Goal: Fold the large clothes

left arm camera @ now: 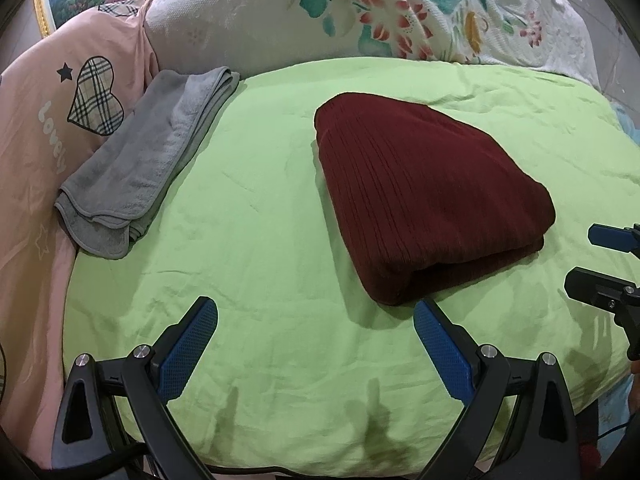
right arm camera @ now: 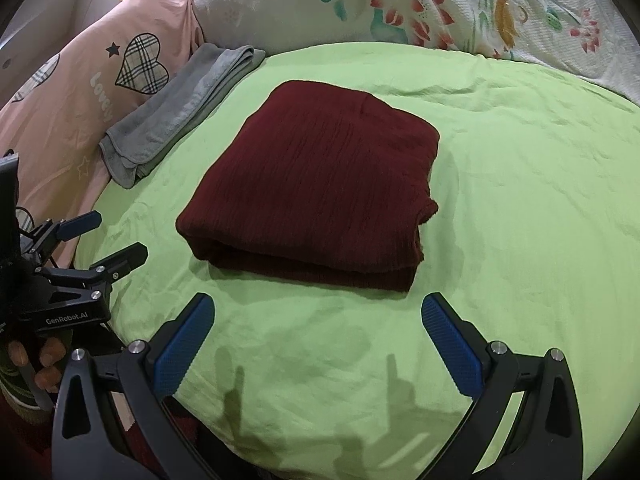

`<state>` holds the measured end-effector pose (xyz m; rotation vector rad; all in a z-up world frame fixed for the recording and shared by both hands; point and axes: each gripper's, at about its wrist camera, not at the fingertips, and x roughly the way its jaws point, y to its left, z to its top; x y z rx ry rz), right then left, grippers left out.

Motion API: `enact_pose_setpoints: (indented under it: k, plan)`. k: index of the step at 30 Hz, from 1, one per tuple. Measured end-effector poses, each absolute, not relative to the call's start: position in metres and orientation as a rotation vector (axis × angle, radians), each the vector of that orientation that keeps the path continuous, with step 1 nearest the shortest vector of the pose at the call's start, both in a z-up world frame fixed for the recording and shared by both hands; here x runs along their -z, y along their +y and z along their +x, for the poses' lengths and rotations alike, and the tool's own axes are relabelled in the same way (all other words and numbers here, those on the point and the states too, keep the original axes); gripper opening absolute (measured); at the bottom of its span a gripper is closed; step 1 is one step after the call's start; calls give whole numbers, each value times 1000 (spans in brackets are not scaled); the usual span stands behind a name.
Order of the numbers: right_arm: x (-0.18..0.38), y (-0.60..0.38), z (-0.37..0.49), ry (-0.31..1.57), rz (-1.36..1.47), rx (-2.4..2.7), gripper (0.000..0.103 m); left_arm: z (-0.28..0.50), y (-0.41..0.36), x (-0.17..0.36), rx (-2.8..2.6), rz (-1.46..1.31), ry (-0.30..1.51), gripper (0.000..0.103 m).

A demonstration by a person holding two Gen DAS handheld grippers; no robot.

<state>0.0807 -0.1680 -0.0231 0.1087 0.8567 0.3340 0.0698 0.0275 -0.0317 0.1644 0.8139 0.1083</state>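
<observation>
a bed under a lime green sheet (left arm camera: 260, 208), floral quilt (left arm camera: 400, 12) bunched at the far end, pink bedding (left arm camera: 36, 128) down one side with a folded grey towel (left arm camera: 148, 160) lying against it. and there's the maroon knit garment (right arm camera: 316, 184), sitting mid-sheet as a thick, squared stack of layers, looking about finished. the left gripper (left arm camera: 316, 332) hovers just short of its near edge, fingers spread wide, holding nothing. the right gripper (right arm camera: 318, 330) does the same from its own side, fingers apart and empty. the risk from here? pinch only the top layer for another fold and the stack could peel open; a careless nudge at that ragged right-hand edge could slide the layers askew.
</observation>
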Motion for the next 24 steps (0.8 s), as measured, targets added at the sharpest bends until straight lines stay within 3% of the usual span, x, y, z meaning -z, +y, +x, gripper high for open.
enact_pose_setpoints:
  k: [24]
  plan:
    - [19, -177, 115, 860, 170, -337, 103, 87, 34, 23, -100, 106, 815, 99]
